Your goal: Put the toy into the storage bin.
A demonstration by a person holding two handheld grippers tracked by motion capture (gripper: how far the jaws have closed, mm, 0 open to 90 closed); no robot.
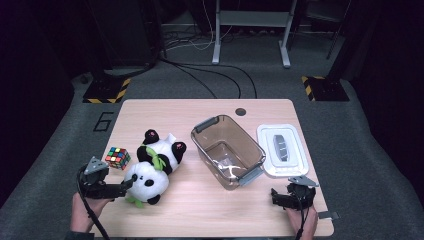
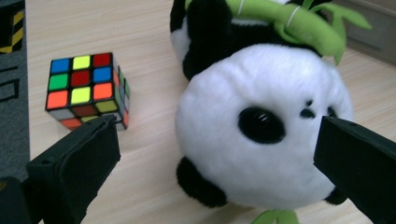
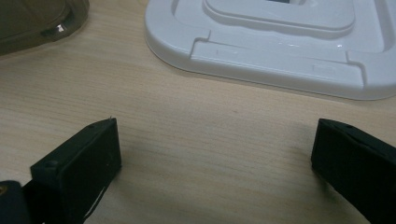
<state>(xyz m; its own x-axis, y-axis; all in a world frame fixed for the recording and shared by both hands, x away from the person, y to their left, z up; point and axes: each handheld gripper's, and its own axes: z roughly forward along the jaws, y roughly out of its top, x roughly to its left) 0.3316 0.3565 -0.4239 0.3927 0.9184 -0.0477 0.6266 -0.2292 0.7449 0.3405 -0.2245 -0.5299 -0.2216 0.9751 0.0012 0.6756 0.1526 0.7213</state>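
A plush panda (image 1: 155, 167) lies on the wooden table (image 1: 200, 210), its round white head (image 2: 261, 126) toward me and a green bamboo sprig (image 2: 303, 23) on its chest. My left gripper (image 1: 122, 189) is open at the head, jaws spread wide on either side of it (image 2: 219, 154). A colourful puzzle cube (image 1: 117, 157) (image 2: 86, 88) stands just left of the panda. My right gripper (image 1: 280, 197) (image 3: 215, 144) rests open on bare wood near the front right edge, nothing between its jaws.
A clear brown plastic bin (image 1: 227, 150) stands empty at mid-table, one corner (image 3: 42, 18) visible. Its white lid (image 1: 282, 149) (image 3: 280, 42) lies flat to the right, just beyond my right gripper. A cable hole (image 1: 240, 111) marks the far edge.
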